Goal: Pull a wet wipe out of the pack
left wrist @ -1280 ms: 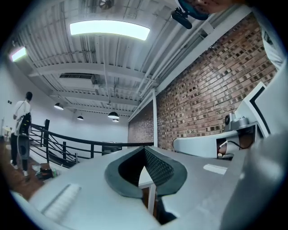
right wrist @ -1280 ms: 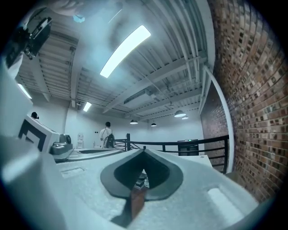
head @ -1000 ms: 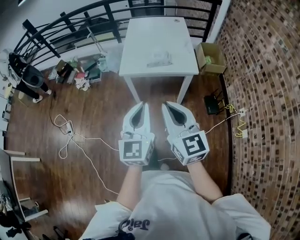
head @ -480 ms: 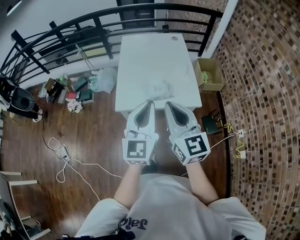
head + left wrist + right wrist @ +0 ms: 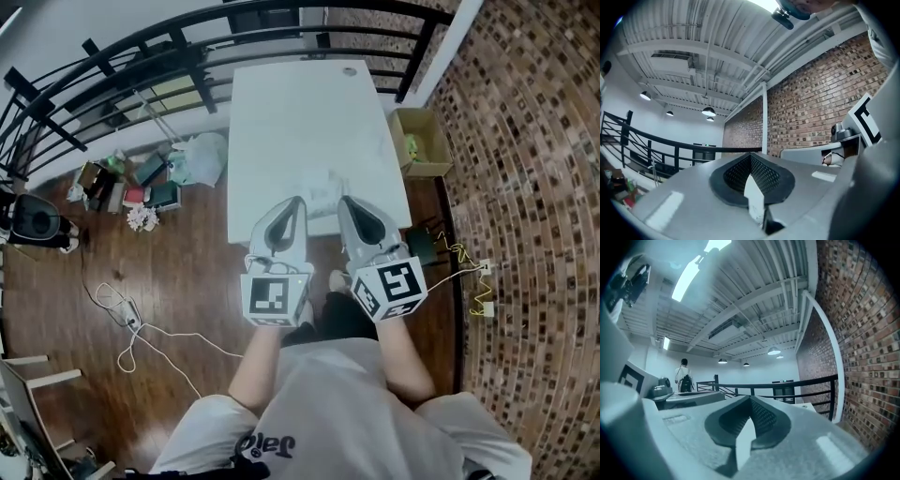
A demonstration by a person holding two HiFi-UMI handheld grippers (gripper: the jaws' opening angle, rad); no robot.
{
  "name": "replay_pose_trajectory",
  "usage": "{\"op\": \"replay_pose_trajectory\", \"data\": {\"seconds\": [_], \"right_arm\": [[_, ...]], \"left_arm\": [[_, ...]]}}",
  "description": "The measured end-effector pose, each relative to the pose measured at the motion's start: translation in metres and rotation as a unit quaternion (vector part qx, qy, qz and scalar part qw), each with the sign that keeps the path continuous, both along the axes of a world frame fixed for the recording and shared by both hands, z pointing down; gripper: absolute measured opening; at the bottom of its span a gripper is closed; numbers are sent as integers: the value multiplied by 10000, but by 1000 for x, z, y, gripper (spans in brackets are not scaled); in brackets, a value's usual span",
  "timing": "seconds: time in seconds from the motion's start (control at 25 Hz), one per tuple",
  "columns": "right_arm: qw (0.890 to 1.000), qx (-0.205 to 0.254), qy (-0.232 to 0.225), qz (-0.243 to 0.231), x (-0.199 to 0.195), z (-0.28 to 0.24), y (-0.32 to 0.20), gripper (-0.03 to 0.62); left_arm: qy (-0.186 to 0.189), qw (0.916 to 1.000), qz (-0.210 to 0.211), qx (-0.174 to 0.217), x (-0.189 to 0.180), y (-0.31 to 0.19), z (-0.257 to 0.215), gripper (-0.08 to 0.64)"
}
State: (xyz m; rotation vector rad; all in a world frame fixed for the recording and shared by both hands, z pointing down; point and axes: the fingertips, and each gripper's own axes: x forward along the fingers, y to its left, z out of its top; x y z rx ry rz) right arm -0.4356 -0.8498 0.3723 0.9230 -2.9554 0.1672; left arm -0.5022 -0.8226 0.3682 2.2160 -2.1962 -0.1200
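The wet wipe pack [image 5: 323, 182] is a pale, flat packet lying near the front edge of the white table [image 5: 300, 112]. My left gripper [image 5: 298, 201] and right gripper [image 5: 342, 201] are held side by side, pointing level, with their tips over the table's front edge just short of the pack. Both are shut with nothing between the jaws. In the left gripper view my left gripper [image 5: 751, 155] shows only its closed jaws against ceiling and brick wall. The same holds for my right gripper [image 5: 750, 399] in the right gripper view. The pack is hidden in both gripper views.
A black railing [image 5: 141, 56] runs behind the table. A cardboard box [image 5: 419, 141] stands at the table's right, by the brick wall [image 5: 525, 187]. Bags and clutter [image 5: 155, 178] lie on the wood floor at left, with cables [image 5: 131, 319]. A person [image 5: 684, 378] stands far off.
The table and pack have come much closer in the head view. Both grippers now reach over the table's front edge; earlier they hung over bare floor. Both stayed shut.
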Motion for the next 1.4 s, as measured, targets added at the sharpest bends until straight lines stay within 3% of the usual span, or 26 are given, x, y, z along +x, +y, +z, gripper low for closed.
{"op": "replay_pose_trajectory", "data": {"seconds": [0.2,0.48,0.76,0.88,1.08,1.4], "right_arm": [[9998,-158,62,-136,-2,24,-28,-9],[9968,-593,484,-233,26,63,-66,-9],[9844,-871,1135,-1026,54,84,-116,-9],[9782,-1021,1391,-1157,79,96,-140,-9],[9640,-855,2059,-1452,101,107,-166,-5],[9190,-641,2925,-2564,69,126,-166,73]], "left_arm": [[75,9998,67,-147,-8,-25,18,15],[66,9983,108,-574,-3,-49,65,15],[169,9958,255,-862,-4,-74,96,15],[261,9950,250,-932,-6,-75,106,15],[332,9939,239,-1028,-13,-76,124,15],[404,9902,256,-1314,-23,-74,156,15]]}}
